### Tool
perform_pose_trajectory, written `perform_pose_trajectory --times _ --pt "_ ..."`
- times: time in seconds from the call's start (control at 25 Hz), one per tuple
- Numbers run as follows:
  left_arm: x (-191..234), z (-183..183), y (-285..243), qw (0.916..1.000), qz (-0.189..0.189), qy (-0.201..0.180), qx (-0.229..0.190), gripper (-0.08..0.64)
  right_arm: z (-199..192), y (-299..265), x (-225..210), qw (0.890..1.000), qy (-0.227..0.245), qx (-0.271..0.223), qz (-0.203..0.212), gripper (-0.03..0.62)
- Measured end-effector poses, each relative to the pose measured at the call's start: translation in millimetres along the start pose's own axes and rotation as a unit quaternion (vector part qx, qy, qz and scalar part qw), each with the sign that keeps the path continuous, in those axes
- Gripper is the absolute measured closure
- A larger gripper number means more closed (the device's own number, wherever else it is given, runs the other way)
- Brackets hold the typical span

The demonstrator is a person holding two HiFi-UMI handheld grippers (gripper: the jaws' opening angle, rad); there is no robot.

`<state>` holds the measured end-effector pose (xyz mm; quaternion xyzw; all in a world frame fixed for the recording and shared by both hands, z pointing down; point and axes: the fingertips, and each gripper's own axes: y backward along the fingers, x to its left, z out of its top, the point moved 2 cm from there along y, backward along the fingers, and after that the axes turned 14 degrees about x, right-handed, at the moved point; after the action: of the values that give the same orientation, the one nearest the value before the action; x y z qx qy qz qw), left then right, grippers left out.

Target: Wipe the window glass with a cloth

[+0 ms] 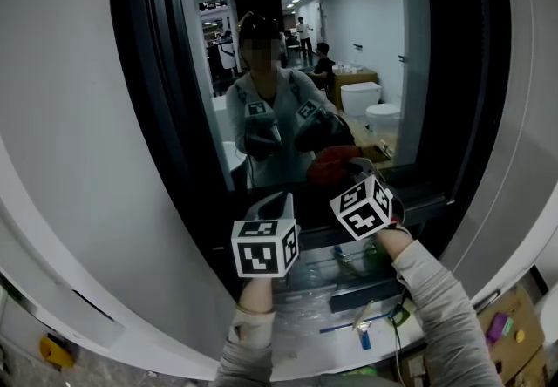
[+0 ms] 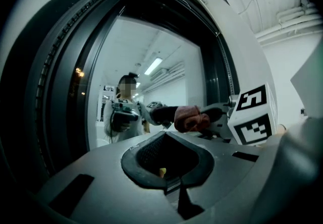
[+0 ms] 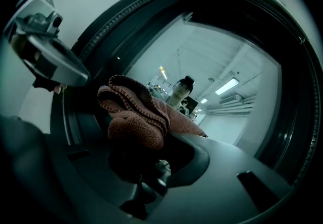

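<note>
The brown cloth (image 3: 133,117) sits clamped in our right gripper (image 3: 146,155), low against the window glass (image 1: 349,45). Our left gripper (image 2: 166,160) has its 2 jaws closed on nothing. We judge the wiping is in hand; the next move needs steady pressure across the glass.

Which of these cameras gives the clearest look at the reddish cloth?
The right gripper view: the cloth fills the middle, bunched in the right gripper, weave plain. The left gripper view shows it small; the head view only a red patch.
</note>
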<state>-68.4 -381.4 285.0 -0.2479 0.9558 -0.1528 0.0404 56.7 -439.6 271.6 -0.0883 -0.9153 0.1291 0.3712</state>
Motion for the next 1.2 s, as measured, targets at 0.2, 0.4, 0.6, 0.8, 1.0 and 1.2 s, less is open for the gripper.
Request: perform_pose_trajectory --times 0.2,0.4,0.6,0.8,1.0,1.2 --pt "5.6 1.9 -6.7 0.9999 -0.009 0.003 -0.006 0.557 -12.9 -8.7 18.7 1.000 -0.001 0.009 0.006 0.549" --pt "0.7 8.4 -16.6 0.9997 -0.022 -0.004 -0.011 0.557 -9.0 -3.6 12.3 1.000 -0.005 0.006 0.012 0.549" --pt "-13.7 19.2 -25.9 0.9990 -0.040 -0.009 -0.016 0.557 6.4 24.0 -18.7 1.000 -0.004 -0.023 -0.005 0.549" --pt "-34.8 40.8 -40.5 0.9981 -0.046 -0.031 -0.028 0.557 27.3 51.4 -89.0 0.997 -0.004 -0.049 -0.051 0.549" --pt "-61.2 63.6 -53.0 0.9971 -0.039 -0.049 -0.044 0.557 45.9 80.9 -174.4 0.991 0.009 -0.070 -0.112 0.549" --pt "-80.8 100.0 -70.8 0.9960 -0.030 -0.058 -0.062 0.557 73.7 103.1 -271.2 0.982 -0.002 -0.097 -0.165 0.549"
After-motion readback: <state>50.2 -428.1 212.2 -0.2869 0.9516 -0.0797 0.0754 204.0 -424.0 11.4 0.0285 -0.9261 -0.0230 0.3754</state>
